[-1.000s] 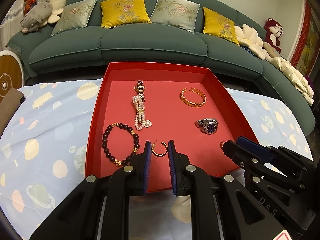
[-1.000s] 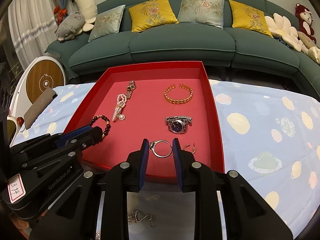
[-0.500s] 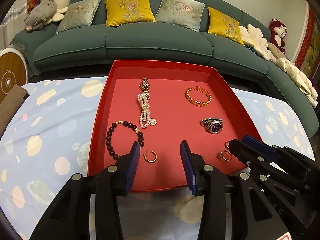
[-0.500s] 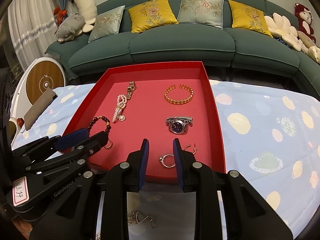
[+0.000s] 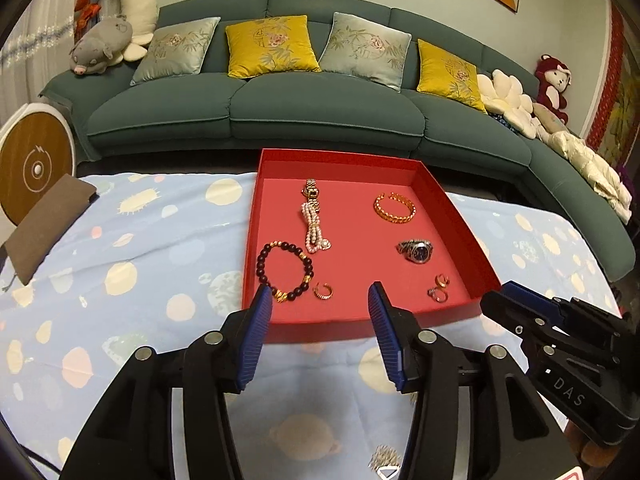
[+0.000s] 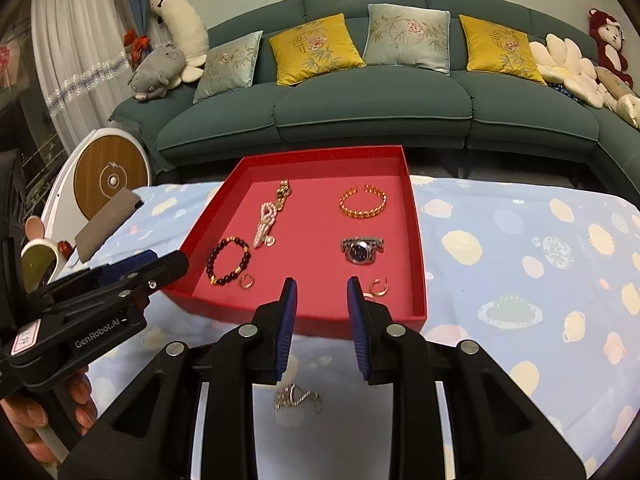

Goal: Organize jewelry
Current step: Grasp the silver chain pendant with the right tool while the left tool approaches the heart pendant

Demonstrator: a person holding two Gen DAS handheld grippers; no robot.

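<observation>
A red tray (image 5: 456,216) (image 6: 414,240) on the table holds a dark bead bracelet (image 5: 285,271) (image 6: 228,261), a pearl bracelet (image 5: 314,229), a gold chain bracelet (image 5: 395,209) (image 6: 363,201), a silver watch (image 5: 416,250) (image 6: 361,250) and small gold earrings (image 5: 323,291) (image 5: 439,288) (image 6: 378,287). My left gripper (image 5: 320,308) is open and empty over the tray's near edge. My right gripper (image 6: 320,300) is open and empty at the near edge. A loose chain (image 6: 296,396) lies on the cloth below it.
The table wears a light blue spotted cloth (image 5: 140,248). A brown pouch (image 5: 44,224) lies at its left end. A green sofa (image 5: 280,112) with cushions stands behind. A round wooden disc (image 6: 108,178) stands at the left.
My left gripper opened, let go of a gold hoop earring in the tray and drew back. My right gripper released a ring near the right earrings and drew back too.
</observation>
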